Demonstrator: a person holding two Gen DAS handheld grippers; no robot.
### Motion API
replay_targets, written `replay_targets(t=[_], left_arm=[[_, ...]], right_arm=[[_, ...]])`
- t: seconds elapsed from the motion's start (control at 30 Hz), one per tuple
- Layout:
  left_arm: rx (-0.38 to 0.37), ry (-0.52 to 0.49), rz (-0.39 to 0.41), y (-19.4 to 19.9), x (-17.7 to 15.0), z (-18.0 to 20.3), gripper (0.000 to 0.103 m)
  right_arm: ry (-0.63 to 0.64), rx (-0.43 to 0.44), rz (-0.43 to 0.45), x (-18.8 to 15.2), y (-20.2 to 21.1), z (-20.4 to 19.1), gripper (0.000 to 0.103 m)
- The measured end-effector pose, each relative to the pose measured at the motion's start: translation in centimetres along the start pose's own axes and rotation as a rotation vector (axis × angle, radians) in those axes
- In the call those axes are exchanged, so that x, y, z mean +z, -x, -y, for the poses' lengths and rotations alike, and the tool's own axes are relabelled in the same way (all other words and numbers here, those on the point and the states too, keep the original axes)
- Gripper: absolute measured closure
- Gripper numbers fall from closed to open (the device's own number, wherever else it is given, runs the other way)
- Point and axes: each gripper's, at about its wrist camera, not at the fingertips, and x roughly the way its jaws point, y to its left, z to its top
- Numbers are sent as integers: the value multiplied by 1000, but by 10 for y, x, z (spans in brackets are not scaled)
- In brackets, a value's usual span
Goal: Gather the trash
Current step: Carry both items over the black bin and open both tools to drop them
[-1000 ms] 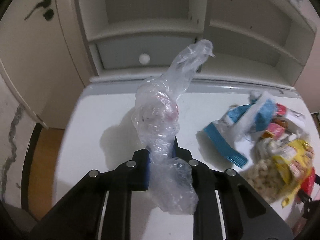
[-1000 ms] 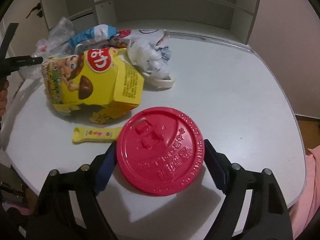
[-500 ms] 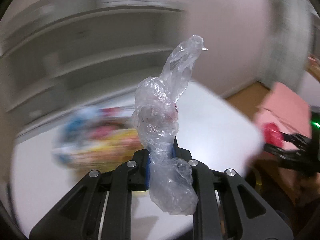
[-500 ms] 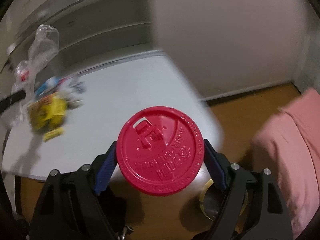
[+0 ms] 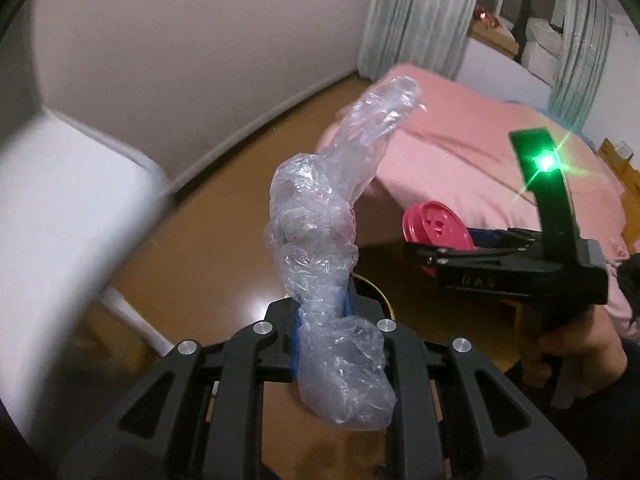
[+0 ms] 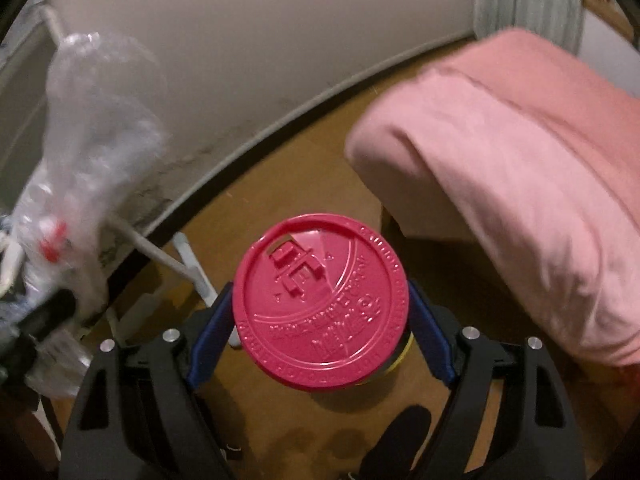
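Observation:
My left gripper [image 5: 326, 312] is shut on a crumpled clear plastic bag [image 5: 324, 216] that sticks up and forward from its jaws, with a lump hanging below. The same bag [image 6: 92, 128] shows blurred at the left of the right wrist view. My right gripper [image 6: 320, 312] is shut on a round red cup lid [image 6: 322, 306], gripped flat by its rim between the blue pads. From the left wrist view that lid [image 5: 438, 226] sits edge-on in the right gripper [image 5: 440, 240], held by a hand [image 5: 568, 344]. A yellow-rimmed bin [image 6: 402, 354] peeks out just beneath the lid.
Brown wooden floor [image 6: 280, 176] lies below both grippers. A bed with a pink cover [image 6: 520, 160] fills the right side. The white table [image 5: 52, 216] edge and its legs [image 6: 160, 258] are at the left, with a pale wall [image 5: 200, 40] and grey curtains [image 5: 416, 12] behind.
Both grippers swung away from the table with its litter, to the right and lower over the wooden floor beside the bed. Each keeps hold of its item.

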Motion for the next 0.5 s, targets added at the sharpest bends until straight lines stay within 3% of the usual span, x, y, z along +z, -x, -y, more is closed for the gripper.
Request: replay_targets(t=[0.13,0.23,0.33,0.5], left_arm=[[-9,44,-135,-90,-11,-14,87],[27,11,-179,-142,-15,-11,87],[-13,51,-233,-180,-20,-3,87],[-27,56,-268,-205,-23,7,86]], right_arm=[[-21,-3,-70,-9,-51,24,24],[-25,-11,-125,-20,-82,40,24],[-69,6,-174,-24,-105,52,24],[-107,47,-215,-18,-126,53,23]])
